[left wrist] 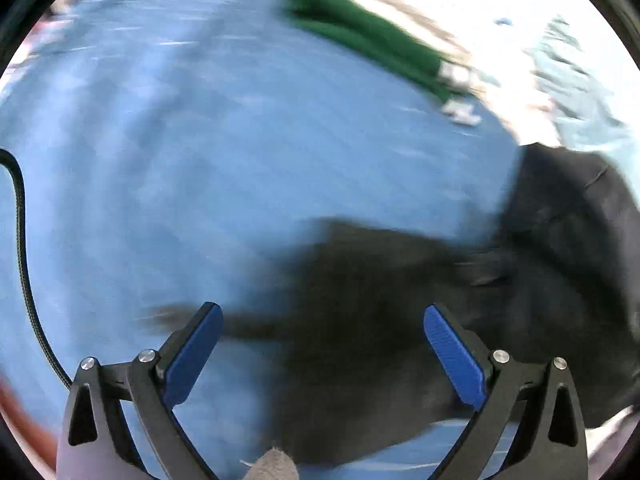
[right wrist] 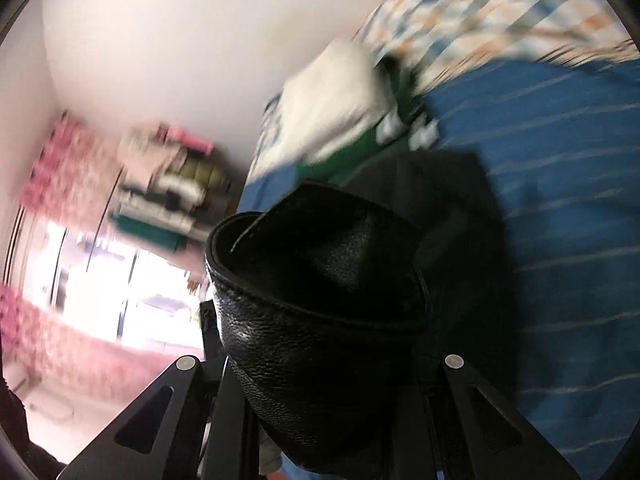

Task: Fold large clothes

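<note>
A black, leather-like garment [left wrist: 560,240] lies crumpled on the blue striped bedsheet [left wrist: 200,152] at the lower right of the left wrist view. My left gripper [left wrist: 323,312] hangs above its edge, jaws wide apart, blue pads [left wrist: 192,356] bare. In the right wrist view a thick fold of the same black garment [right wrist: 320,280] rises between the fingers of my right gripper [right wrist: 320,344]. That gripper is shut on it and lifted off the bed, and the fold hides its fingertips. Both views are motion-blurred.
A green garment [left wrist: 360,36] with white tags lies at the far side of the bed, with a white folded item [right wrist: 336,96] and a checked quilt [right wrist: 500,12] beyond. Cluttered shelves [right wrist: 168,176] and a bright window [right wrist: 120,280] stand to the left. A black cable [left wrist: 20,240] hangs at the left edge.
</note>
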Motion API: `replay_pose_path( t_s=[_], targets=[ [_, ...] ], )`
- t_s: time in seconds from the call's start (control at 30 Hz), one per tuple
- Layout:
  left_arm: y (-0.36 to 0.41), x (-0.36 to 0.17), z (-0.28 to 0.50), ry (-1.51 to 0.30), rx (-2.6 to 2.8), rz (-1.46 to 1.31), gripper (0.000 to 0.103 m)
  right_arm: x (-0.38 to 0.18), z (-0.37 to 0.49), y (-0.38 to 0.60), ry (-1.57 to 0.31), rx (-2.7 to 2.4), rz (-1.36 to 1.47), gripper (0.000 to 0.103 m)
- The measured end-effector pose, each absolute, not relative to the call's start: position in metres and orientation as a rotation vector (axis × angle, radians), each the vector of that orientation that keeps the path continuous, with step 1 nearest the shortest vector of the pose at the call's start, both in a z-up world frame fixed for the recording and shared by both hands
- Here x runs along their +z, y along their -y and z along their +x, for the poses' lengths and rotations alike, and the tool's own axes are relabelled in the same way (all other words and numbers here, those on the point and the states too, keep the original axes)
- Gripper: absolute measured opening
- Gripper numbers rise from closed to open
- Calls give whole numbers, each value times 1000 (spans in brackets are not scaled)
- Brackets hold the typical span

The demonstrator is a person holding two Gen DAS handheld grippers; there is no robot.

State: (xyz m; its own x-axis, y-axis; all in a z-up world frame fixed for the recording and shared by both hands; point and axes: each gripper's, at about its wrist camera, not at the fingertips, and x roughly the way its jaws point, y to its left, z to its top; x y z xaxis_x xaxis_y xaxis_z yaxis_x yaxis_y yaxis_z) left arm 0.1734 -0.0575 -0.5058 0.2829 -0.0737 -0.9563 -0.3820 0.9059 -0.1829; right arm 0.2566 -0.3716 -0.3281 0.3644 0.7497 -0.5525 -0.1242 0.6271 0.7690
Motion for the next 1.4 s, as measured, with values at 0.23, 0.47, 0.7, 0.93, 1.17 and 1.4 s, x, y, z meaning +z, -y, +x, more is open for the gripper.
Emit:
replay_pose_path(
  t_s=[0.23,0.47,0.7,0.93,1.17,1.4],
  targets=[
    [-38,-566,49,-1426,659,-301,103,-411,213,207,-1302,769,404,17],
    [-31,-594,53,-1349,650,-320,103,-488,196,164,-1583,717,330,21],
    [-33,-591,78,-1373,699,-382,103,-432,213,169,-1700,823,250,52],
    [-75,-538,57,-1302,681,-518,103,-403,215,188,-1758,875,251,91],
    [-61,-484,60,-1255,672,-527,103,-441,269,244,-1660,557,320,16],
    [-6,-468,118,-1205,509,-501,103,-500,296,214,-1783,495,274,17]
  ],
)
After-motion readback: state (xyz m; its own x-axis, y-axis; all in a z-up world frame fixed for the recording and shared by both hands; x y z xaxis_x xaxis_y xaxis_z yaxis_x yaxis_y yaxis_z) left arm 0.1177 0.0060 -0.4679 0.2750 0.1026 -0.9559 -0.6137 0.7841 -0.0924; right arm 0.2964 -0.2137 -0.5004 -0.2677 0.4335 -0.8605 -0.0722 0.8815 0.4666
